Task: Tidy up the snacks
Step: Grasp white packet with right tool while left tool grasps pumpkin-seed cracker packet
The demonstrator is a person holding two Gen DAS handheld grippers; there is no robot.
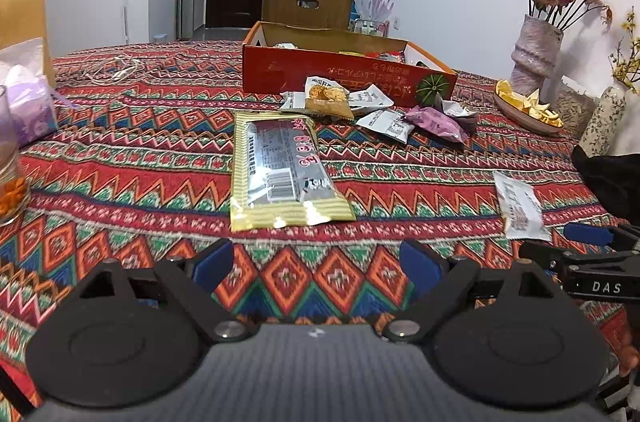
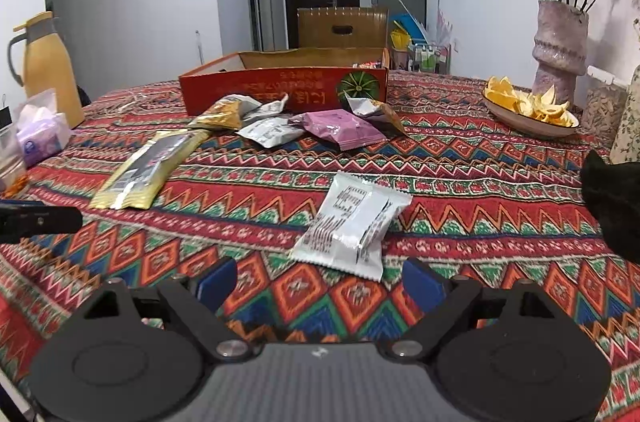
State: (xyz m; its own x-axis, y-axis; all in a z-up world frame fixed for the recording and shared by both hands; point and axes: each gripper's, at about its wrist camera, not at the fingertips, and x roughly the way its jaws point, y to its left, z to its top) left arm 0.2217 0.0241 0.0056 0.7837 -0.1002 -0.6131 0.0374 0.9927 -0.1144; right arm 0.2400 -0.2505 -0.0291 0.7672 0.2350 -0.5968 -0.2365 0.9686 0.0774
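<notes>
Your left gripper (image 1: 316, 264) sits at the bottom of its frame with both jaws spread wide and nothing between them, only patterned tablecloth (image 1: 132, 150); the long yellow-edged snack packet (image 1: 282, 172) lies flat at centre frame, just beyond the fingertips; your right gripper (image 2: 320, 282) is likewise wide apart and empty, with the white snack packet (image 2: 352, 226) lying just ahead of it, slightly right of centre; the red cardboard box (image 2: 260, 90) stands in the upper middle, already holding some packets; a loose cluster of small packets, among them a purple packet (image 2: 340, 130), lies on the cloth just in front of the box.
</notes>
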